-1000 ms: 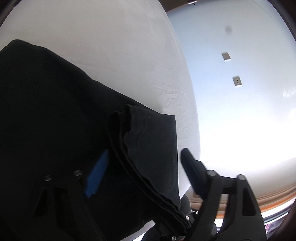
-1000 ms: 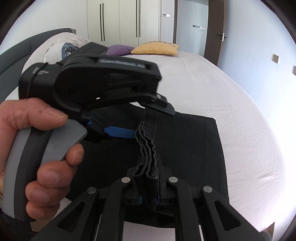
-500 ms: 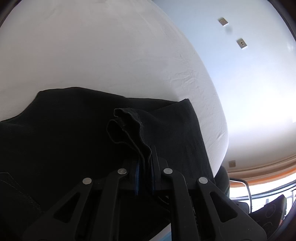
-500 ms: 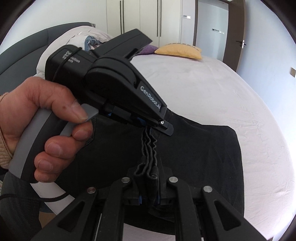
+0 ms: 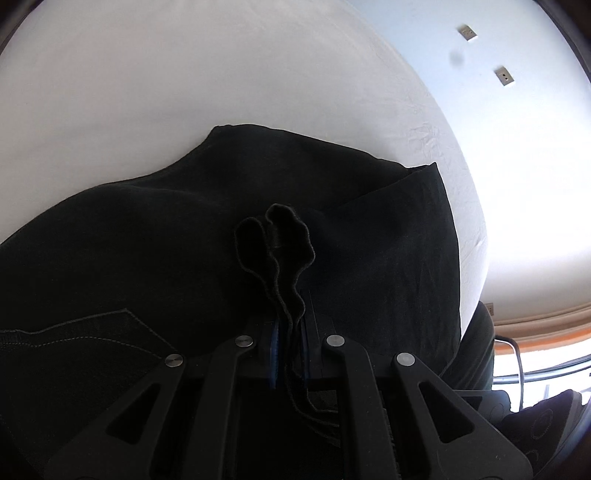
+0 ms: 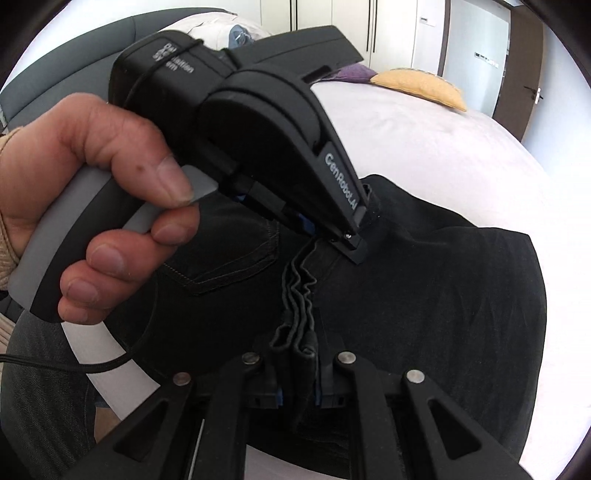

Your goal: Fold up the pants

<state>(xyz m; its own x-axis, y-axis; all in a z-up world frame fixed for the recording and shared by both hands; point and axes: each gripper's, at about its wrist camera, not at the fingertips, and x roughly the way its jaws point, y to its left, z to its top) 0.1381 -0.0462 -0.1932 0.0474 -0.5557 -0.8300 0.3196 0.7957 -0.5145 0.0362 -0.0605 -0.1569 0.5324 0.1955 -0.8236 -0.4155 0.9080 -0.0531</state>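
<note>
Black pants [image 5: 155,258] [image 6: 443,295] lie folded on a white bed [image 5: 184,92] near its front edge. My left gripper [image 5: 290,347] is shut on a bunched, layered edge of the pants, whose folds stick out past the pads. My right gripper [image 6: 297,376] is shut on the same stacked edge a short way along. In the right wrist view the left gripper [image 6: 351,247], held by a hand [image 6: 92,206], pinches the cloth just beyond my right fingertips. A back pocket [image 6: 229,258] shows on the pants beneath the left gripper.
A yellow pillow [image 6: 421,88] and a purple one [image 6: 351,74] lie at the far end of the bed [image 6: 443,155], before white wardrobes [image 6: 332,22]. A grey headboard [image 6: 66,70] curves at the left. A wall with sockets [image 5: 504,75] bounds the bed's far side.
My left gripper went from open around the pants' edge to shut on it, then both grippers carried the bunched edge across the bed, with more of the pants now spread beneath.
</note>
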